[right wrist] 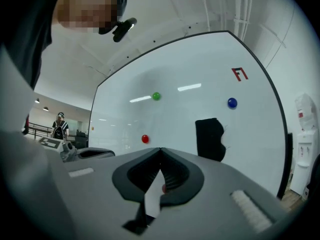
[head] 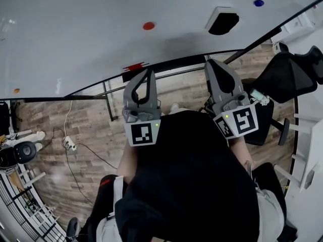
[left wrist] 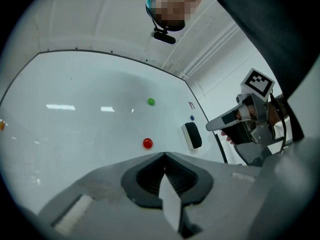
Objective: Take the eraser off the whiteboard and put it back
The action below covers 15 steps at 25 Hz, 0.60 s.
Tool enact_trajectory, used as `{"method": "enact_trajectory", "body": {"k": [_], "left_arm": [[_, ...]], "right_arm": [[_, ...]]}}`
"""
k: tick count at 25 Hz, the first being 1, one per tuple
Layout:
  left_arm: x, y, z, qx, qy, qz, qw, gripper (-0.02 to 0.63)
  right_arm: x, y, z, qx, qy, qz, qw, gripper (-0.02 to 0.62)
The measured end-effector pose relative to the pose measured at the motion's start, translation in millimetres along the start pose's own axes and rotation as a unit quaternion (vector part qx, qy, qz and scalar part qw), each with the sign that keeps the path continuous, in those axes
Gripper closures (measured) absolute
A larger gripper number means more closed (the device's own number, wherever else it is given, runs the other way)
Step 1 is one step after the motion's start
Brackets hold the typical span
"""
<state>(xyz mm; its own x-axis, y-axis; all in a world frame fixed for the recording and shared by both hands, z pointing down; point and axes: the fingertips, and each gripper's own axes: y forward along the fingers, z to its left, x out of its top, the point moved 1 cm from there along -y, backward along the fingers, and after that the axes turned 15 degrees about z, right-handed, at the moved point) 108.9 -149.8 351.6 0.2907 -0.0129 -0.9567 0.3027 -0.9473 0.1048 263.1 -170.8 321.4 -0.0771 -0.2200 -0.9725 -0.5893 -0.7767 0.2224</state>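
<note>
A black eraser (head: 222, 21) with a white rim sticks to the whiteboard (head: 101, 34), at its right part. In the left gripper view the eraser (left wrist: 192, 135) is ahead and to the right; in the right gripper view the eraser (right wrist: 210, 139) is just right of the jaw tips. My right gripper (head: 214, 63) is shut with nothing in it, a short way below the eraser and not touching it. My left gripper (head: 150, 73) is also shut and empty, pointing at the board to the left. Both jaw pairs meet at their tips, the left gripper (left wrist: 164, 155) and the right gripper (right wrist: 160, 150).
Round magnets dot the board: red (head: 149, 25), blue (head: 259, 3), green (right wrist: 156, 96). A red mark (right wrist: 240, 74) is at the board's top right. A black office chair (head: 287, 74) stands to the right. A power strip (head: 69, 144) and cables lie on the wooden floor.
</note>
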Motion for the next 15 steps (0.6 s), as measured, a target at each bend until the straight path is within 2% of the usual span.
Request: {"method": "enact_trajectory", "body": {"k": [8, 15], "left_arm": [[-1, -7, 2, 0.008, -0.002, 0.002, 1.0, 0.604], [-4, -13, 1, 0.008, -0.008, 0.007, 0.9999, 0.604]], "right_arm": [[-9, 13, 47, 0.048, -0.008, -0.003, 0.999, 0.594], [-10, 20, 62, 0.061, -0.001, -0.005, 0.998, 0.594]]}}
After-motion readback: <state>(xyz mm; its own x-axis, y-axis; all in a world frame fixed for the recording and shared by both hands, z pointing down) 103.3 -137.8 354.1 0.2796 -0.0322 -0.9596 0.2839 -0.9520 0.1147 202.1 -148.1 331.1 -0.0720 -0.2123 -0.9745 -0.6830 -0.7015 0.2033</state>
